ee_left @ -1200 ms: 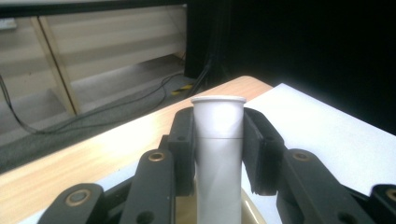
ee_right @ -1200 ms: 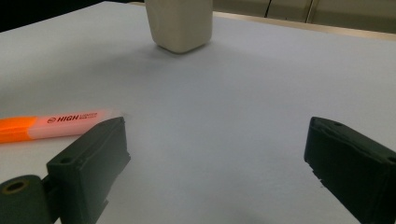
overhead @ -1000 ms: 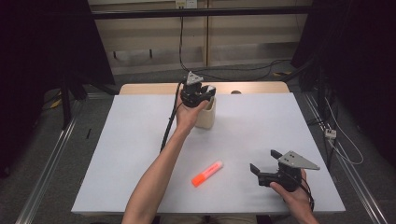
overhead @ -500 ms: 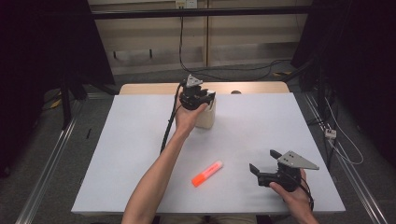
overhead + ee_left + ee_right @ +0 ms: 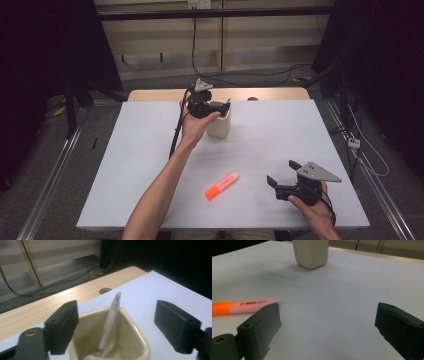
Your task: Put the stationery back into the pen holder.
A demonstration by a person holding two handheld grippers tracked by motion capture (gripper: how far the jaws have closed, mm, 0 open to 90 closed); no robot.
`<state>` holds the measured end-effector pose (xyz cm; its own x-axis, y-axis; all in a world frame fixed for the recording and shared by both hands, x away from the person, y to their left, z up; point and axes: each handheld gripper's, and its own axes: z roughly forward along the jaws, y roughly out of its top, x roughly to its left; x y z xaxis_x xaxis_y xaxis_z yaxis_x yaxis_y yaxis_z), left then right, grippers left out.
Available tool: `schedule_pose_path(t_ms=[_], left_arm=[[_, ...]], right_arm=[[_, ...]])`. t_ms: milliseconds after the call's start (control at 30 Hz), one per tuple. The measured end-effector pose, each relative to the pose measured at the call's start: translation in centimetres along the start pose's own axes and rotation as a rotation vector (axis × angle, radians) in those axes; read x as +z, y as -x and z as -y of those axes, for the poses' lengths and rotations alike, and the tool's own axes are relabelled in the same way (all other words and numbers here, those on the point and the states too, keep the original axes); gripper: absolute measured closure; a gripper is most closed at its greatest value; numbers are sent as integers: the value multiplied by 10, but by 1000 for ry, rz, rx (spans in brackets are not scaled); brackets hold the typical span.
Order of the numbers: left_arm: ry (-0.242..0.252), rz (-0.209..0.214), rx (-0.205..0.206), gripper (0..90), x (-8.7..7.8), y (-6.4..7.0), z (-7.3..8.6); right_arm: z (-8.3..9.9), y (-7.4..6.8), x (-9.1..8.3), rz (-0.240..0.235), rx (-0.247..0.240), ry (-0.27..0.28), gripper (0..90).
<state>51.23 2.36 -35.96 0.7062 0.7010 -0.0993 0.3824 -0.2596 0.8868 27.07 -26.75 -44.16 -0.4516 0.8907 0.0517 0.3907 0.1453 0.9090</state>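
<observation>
1 cup (image 5: pixel 219 122), 1 pen (image 5: pixel 109 321) inside, 1 orange highlighter (image 5: pixel 221 186), 2 grippers: left gripper (image 5: pixel 220 105), right gripper (image 5: pixel 281 173).

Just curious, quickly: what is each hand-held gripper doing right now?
Left hand-held gripper: open, holding nothing, above the cup with a pen inside.
Right hand-held gripper: open, empty.

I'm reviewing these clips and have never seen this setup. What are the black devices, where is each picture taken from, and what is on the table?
A person holds a hand-held two-jaw gripper in each hand. The high view looks down on the white table. The left gripper hovers over a cream cup; its own camera shows open jaws either side of the cup and a translucent pen standing inside, not gripped. The right gripper is open and empty near the table's front; its camera shows an orange highlighter lying on the table beside one jaw.
</observation>
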Motion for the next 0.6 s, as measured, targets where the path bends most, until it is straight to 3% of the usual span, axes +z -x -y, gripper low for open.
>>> schedule_pose_path(t_ms=[133,300,433,600], left_arm=[[15,-8,10,129,-12,2,4],[0,16,2,70,-19,3,13],[-31,42,18,59,-25,4,16],[-51,34,27,59,-38,7,17]], right_arm=[[0,-1,0,-5,-7,3,56],[-1,-3,1,-7,-8,3,56],[-1,-3,0,-5,-10,3,56],[-1,-4,1,-9,-13,2,56]])
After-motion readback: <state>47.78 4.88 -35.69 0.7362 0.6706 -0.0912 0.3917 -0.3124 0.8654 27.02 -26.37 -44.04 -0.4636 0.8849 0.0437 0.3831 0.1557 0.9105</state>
